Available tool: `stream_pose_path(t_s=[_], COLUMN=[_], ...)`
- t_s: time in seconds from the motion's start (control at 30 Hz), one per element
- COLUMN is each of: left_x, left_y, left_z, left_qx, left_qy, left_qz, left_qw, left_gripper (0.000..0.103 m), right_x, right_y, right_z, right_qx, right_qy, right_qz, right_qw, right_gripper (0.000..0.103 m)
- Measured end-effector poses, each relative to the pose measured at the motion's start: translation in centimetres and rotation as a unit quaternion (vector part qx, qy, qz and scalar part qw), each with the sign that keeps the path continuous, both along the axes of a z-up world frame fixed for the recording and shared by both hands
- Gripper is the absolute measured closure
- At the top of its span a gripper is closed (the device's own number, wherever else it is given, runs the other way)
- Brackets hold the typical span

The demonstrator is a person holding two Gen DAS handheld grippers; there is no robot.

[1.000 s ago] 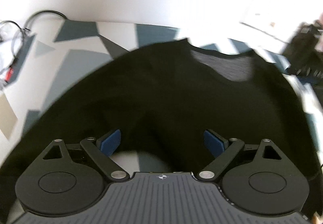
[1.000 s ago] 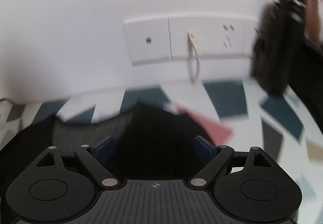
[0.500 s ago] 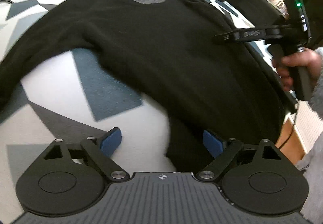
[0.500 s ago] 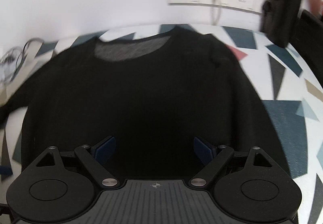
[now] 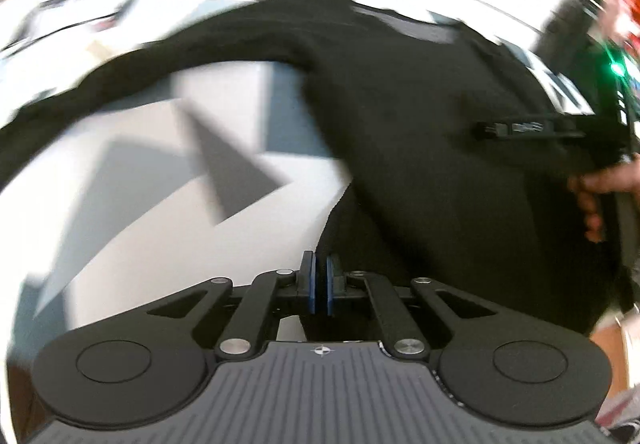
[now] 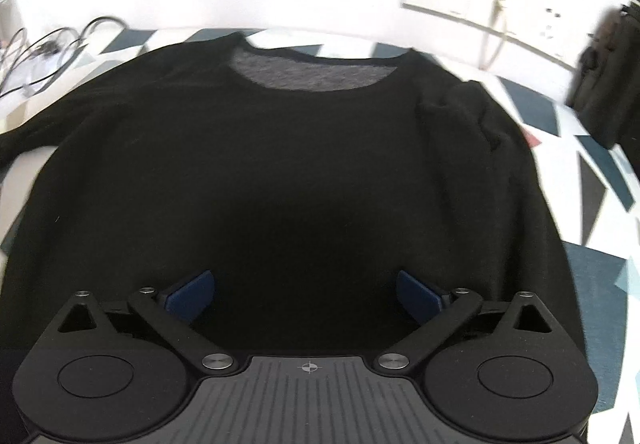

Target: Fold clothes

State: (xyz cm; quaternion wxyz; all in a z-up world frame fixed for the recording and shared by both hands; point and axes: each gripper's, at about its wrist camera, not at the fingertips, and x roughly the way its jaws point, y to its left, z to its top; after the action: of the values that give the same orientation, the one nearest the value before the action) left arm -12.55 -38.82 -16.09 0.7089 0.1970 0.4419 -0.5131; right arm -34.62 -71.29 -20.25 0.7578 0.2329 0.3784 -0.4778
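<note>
In the left wrist view, blurred throughout, the black sweater [image 5: 420, 115] lies spread on the patterned table [image 5: 132, 171], its body filling the right half of the picture and one sleeve [image 5: 120, 79] trailing away to the upper left. The sweater's lower left edge comes down right in front of the left gripper [image 5: 319, 282], slightly to its right. The blue pads [image 5: 310, 284] have just snapped together and now stand almost closed with only a thin slit between them; whether they pinch the hem at that edge cannot be told through the blur and the dark cloth. The right gripper [image 5: 516, 128] reaches in over the sweater's right side, held by a hand [image 5: 600, 191].

In the right wrist view, the sweater [image 6: 280, 171] lies flat with its neckline [image 6: 308, 71] at the far end, so its long axis runs straight away from the right gripper [image 6: 306, 296]. Its jaws have just been widening and stand far apart over the lower body of the sweater, nothing gripped between them, the cloth lying beneath. The right sleeve [image 6: 480, 115] looks already turned in along the right side. The left gripper seems nearer to the hem corner and likely to start the next fold.
</note>
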Motion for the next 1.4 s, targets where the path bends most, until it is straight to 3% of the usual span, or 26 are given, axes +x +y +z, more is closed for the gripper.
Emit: stream_pose_path(t_s=[0.1,0.17,0.43,0.53,0.6,0.73,0.87,1.07,1.17,1.2,1.4], left_x=[2.0,1.9,-0.4,0.4,0.6,-0.2,-1.8,-4.7,-6.1,-6.6,-8.1], left_y=[3.8,5.1,4.5,4.3,3.9,2.0,-1.7,-6.9,-8.5,-8.8,-10.4], left_z=[-0.2,-0.5,-0.3,-0.4,0.1,1.6,2.1,0.8,-0.6,-0.8,-1.4], left_qx=[0.008,0.002,0.017,0.013,0.009,-0.006,-0.010,0.015,0.039,0.040,0.055], left_qy=[0.032,0.049,0.038,0.053,0.046,0.015,-0.002,-0.019,-0.028,-0.039,-0.075], left_qz=[0.073,0.088,0.061,0.072,0.074,0.020,-0.048,-0.139,-0.163,-0.167,-0.180], left_qw=[0.9968,0.9949,0.9973,0.9959,0.9962,0.9997,0.9988,0.9899,0.9855,0.9844,0.9792], left_gripper=[0.098,0.097,0.092,0.079,0.062,0.057,0.042,0.036,0.036,0.031,0.019], right_x=[-0.1,-0.1,-0.3,-1.0,-2.1,-6.5,-11.9,-19.9,-21.8,-22.0,-21.5], right_y=[0.0,-0.1,-1.7,-1.8,-1.5,0.0,2.7,6.6,8.2,8.7,11.2], right_z=[-0.1,-0.2,0.0,0.3,0.9,3.3,5.4,6.5,5.0,4.6,2.2], right_qx=[-0.006,-0.007,0.017,0.027,0.031,0.011,0.003,-0.020,0.023,0.035,0.077], right_qy=[-0.002,-0.003,0.006,-0.008,-0.034,-0.073,-0.112,-0.067,-0.049,-0.049,-0.051], right_qz=[-0.009,-0.011,-0.004,-0.002,-0.013,-0.062,-0.125,-0.226,-0.224,-0.217,-0.191], right_qw=[1.000,1.000,1.000,1.000,0.999,0.995,0.986,0.972,0.973,0.974,0.977], right_gripper=[0.007,0.005,0.004,0.005,0.007,0.010,0.017,0.022,0.026,0.026,0.019])
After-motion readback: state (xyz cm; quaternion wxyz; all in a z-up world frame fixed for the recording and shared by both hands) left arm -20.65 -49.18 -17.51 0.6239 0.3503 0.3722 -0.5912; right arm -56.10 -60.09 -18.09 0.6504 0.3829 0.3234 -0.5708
